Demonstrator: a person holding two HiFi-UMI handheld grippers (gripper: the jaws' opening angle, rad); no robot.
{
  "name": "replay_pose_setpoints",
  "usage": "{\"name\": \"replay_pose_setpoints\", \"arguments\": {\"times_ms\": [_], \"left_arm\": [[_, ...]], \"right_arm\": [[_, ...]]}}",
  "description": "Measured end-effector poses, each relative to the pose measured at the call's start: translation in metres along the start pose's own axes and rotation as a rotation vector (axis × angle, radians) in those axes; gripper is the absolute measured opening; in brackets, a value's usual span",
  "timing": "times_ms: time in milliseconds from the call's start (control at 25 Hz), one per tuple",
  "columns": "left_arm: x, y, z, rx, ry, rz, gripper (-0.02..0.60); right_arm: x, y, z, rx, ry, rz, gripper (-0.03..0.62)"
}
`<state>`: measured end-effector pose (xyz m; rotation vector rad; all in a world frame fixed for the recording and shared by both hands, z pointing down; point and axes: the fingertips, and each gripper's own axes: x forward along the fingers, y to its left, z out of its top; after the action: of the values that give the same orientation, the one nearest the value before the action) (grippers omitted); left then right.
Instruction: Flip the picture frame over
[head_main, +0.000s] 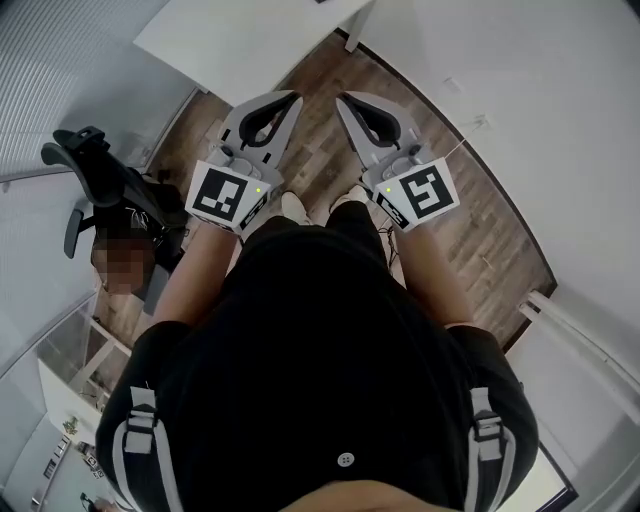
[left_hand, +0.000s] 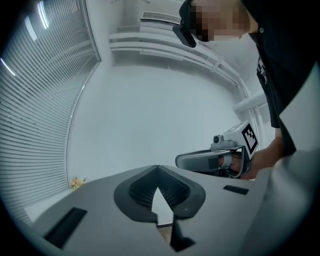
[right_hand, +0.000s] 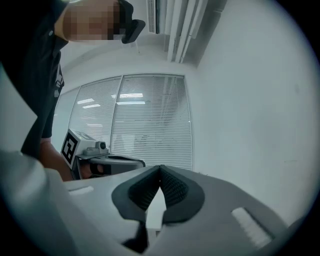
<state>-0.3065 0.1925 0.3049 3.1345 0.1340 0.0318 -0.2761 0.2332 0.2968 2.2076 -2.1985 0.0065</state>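
Hovering over wood-plank floor (head_main: 322, 165): left tool (head_main: 290, 98), right tool (head_main: 343, 99) closed, empty; ribbed pads (left_hand: 174, 192).

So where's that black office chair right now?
In the head view, the chair stands on the wood floor at the left side, just beyond the left hand-held gripper.

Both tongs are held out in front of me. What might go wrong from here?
1. No picture frame shows in any view, so a reach now would be blind.
2. The left tongs and right tongs are both shut and empty; they would likely need opening before any grasp.
3. An office chair stands close on the left; stepping that way might bump it.
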Motion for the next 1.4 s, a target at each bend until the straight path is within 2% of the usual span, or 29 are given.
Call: {"name": "replay_pose_setpoints", "arguments": {"times_ms": [160,440,800,1200,1240,1280,1400], "left_arm": [[0.002,-0.003,0.002,-0.007,0.000,-0.006,0.006],[0.013,0.003,0.005,-0.007,0.003,0.037,0.006],[0.038,-0.001,0.008,0.006,0.024,0.079,0.006],[0.074,-0.004,0.011,0.015,0.025,0.100,0.006],[0.077,-0.005,0.012,0.017,0.024,0.100,0.006],[0.080,-0.005,0.013,0.020,0.024,0.100,0.006],[0.088,-0.007,0.015,0.027,0.025,0.103,0.006]], "right_arm": [[-0.002,-0.003,0.002,0.012,0.004,0.001,0.011],[0.000,-0.018,0.004,0.016,0.000,0.026,0.011],[-0.002,-0.044,0.002,0.021,0.000,0.073,0.011],[-0.008,-0.086,0.003,0.013,-0.006,0.073,0.016],[-0.008,-0.089,0.003,0.015,-0.002,0.075,0.093],[-0.008,-0.091,0.003,0.019,0.002,0.077,0.139],[-0.009,-0.099,0.004,0.025,0.007,0.081,0.199]]}}
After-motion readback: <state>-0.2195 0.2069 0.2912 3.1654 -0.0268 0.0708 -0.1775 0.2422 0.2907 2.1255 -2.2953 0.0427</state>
